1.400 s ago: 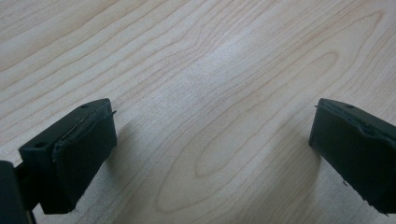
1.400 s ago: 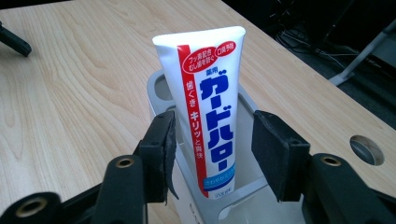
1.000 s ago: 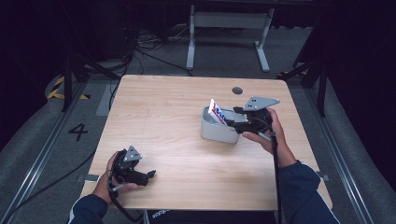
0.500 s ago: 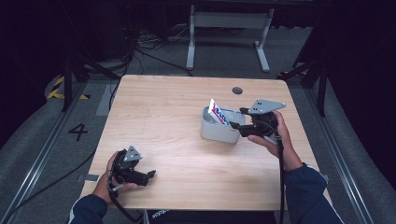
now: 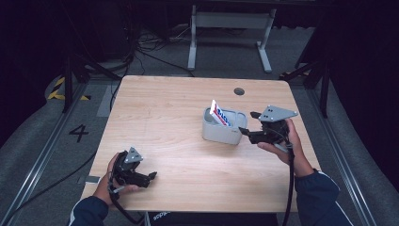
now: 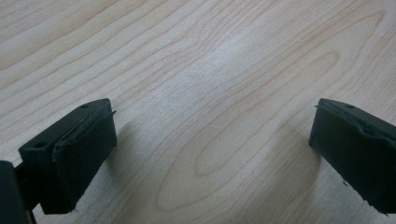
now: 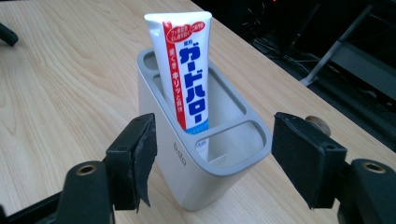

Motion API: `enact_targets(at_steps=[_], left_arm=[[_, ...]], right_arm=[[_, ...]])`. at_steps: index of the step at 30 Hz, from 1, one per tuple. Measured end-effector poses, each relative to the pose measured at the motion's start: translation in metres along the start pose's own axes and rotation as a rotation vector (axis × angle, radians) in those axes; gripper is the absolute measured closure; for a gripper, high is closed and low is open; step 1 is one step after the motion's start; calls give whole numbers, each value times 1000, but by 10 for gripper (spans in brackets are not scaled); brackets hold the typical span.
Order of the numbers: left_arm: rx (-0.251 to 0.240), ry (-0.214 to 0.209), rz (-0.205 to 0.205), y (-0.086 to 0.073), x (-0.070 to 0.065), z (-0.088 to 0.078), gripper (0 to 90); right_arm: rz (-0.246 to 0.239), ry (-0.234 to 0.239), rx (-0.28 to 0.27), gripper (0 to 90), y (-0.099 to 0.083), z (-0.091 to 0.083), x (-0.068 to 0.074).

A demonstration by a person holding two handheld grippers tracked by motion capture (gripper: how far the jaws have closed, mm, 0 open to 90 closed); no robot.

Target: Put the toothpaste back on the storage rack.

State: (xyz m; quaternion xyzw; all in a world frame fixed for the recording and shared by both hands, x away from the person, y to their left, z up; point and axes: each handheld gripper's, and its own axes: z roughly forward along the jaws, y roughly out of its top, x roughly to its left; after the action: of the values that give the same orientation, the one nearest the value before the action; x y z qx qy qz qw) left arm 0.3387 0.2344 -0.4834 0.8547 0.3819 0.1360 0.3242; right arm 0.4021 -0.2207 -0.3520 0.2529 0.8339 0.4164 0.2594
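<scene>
High view: fixed camera above the near edge, facing forward and down, far enough to take in the whole wooden surface (image 5: 179,117) and the floor beyond; left gripper view: camera riding on the left gripper (image 5: 151,177), looking along its jaws, very close to the bare wood; right gripper view: camera on the right gripper (image 5: 248,125), facing across the surface at close range toward the grey holder (image 7: 205,154) with its toothpaste tube (image 7: 184,70), both shared with the high view.

Light wood table (image 5: 188,122), round grommet hole (image 5: 239,91) toward its far right, grey holder (image 5: 221,132) standing right of centre, left gripper (image 5: 149,178) resting low at the near left corner.
</scene>
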Motion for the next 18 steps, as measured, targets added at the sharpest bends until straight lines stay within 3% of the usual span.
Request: enact_targets(at_steps=[9, 18], left_arm=[[-3, -1, -1, 0, 0, 0, 12], [0, 3, -1, 0, 0, 0, 12]], right_arm=[[-28, -38, 19, 308, -17, -9, 3], [-40, -47, 38, 312, -38, -20, 6]])
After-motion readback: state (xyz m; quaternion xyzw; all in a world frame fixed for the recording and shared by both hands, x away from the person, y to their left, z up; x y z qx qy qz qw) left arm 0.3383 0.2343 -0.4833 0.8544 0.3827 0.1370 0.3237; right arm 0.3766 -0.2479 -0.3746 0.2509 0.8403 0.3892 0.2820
